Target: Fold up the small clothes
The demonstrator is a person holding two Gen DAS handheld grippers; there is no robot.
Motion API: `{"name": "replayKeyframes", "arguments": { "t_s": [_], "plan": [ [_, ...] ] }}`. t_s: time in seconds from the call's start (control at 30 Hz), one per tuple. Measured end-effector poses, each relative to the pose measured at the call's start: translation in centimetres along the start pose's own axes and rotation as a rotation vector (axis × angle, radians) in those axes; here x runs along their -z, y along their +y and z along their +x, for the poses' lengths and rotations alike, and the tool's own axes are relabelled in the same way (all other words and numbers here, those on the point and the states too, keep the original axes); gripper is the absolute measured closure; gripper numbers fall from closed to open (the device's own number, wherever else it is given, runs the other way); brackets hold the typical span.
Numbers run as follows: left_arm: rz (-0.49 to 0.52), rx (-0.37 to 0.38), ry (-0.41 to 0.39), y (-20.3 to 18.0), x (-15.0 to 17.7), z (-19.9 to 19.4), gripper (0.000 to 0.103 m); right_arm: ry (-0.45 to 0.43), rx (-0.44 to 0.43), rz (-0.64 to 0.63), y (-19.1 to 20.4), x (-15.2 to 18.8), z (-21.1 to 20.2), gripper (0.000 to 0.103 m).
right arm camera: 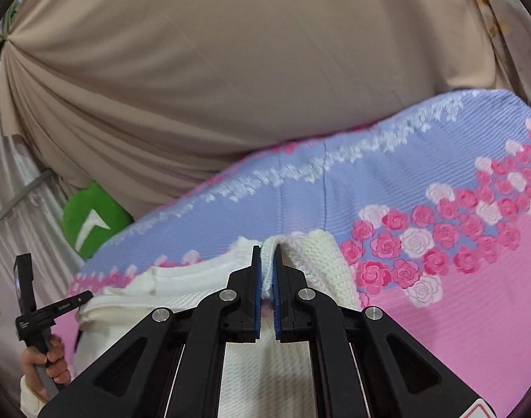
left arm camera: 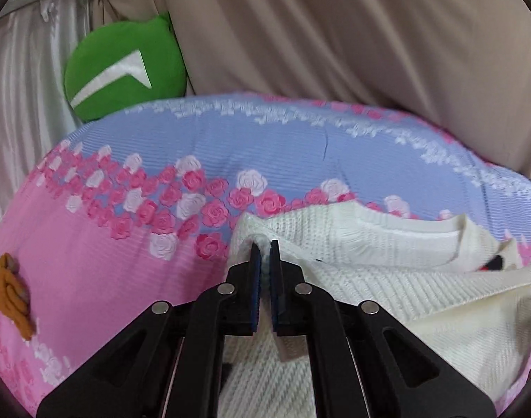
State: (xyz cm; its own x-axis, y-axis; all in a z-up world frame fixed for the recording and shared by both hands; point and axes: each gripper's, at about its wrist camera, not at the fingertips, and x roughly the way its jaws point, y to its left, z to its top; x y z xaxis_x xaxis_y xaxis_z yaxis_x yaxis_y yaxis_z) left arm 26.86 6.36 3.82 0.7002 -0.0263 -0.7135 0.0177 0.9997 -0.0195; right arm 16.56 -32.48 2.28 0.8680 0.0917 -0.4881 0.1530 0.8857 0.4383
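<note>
A cream knitted sweater [left arm camera: 387, 271] lies over the rose-patterned bed sheet [left arm camera: 126, 261], its neckline towards the right in the left wrist view. My left gripper [left arm camera: 264, 247] is shut on a pinched fold at the sweater's left corner. In the right wrist view the same sweater [right arm camera: 310, 261] spreads below the fingers, and my right gripper [right arm camera: 267, 252] is shut on a fold of its knit edge. The left gripper's handle [right arm camera: 31, 313] shows at the lower left there, held by a person's hand [right arm camera: 52, 358].
A green round cushion [left arm camera: 122, 69] leans at the bed's far left corner. Beige drapes [left arm camera: 335, 35] hang behind the bed, silvery pleated fabric [left arm camera: 17, 104] at the left. A small orange-brown cloth [left arm camera: 10, 296] lies on the sheet's left edge.
</note>
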Motion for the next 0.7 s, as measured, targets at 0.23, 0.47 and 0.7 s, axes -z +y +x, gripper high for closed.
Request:
{"name": "replayKeyframes", "arguments": {
  "t_s": [0.23,0.47,0.7],
  "plan": [
    [-0.013,0.003,0.012,-0.3,0.8,2.2,0.099,-0.015,-0.034,-0.022,-0.1,0.1,0.9,0.095],
    [0.031,0.068,-0.114,1.2,2.2,-4.3,0.041,-0.118,-0.021,-0.029,-0.7,1.4,-6.9,0.042],
    [0.041,0.102,0.011,3.8,9.2,-6.5,0.035,0.053,0.038,0.018,-4.0,9.5,-10.7,0.041]
  ]
}}
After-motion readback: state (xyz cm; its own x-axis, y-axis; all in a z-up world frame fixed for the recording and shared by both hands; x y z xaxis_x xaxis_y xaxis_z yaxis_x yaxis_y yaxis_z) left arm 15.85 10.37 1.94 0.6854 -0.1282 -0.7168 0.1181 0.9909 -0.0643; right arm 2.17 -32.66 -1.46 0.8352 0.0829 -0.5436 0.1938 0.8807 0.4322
